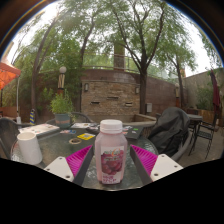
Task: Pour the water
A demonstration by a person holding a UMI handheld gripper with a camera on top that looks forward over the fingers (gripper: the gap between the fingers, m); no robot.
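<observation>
A small bottle [111,152] with a white cap and a pink label stands upright on the dark glass table [60,148]. It sits between my gripper's [112,150] two magenta pads [82,158], with a thin gap showing on each side. The gripper is open around it, and the bottle's base is hidden below the fingers. A white cup [29,148] stands on the table to the left, beyond the left finger.
A yellow object [86,137] and a flat white item [40,129] lie farther back on the table. A dark chair with a draped jacket [168,130] stands at the right. A brick wall [110,95] and trees rise behind.
</observation>
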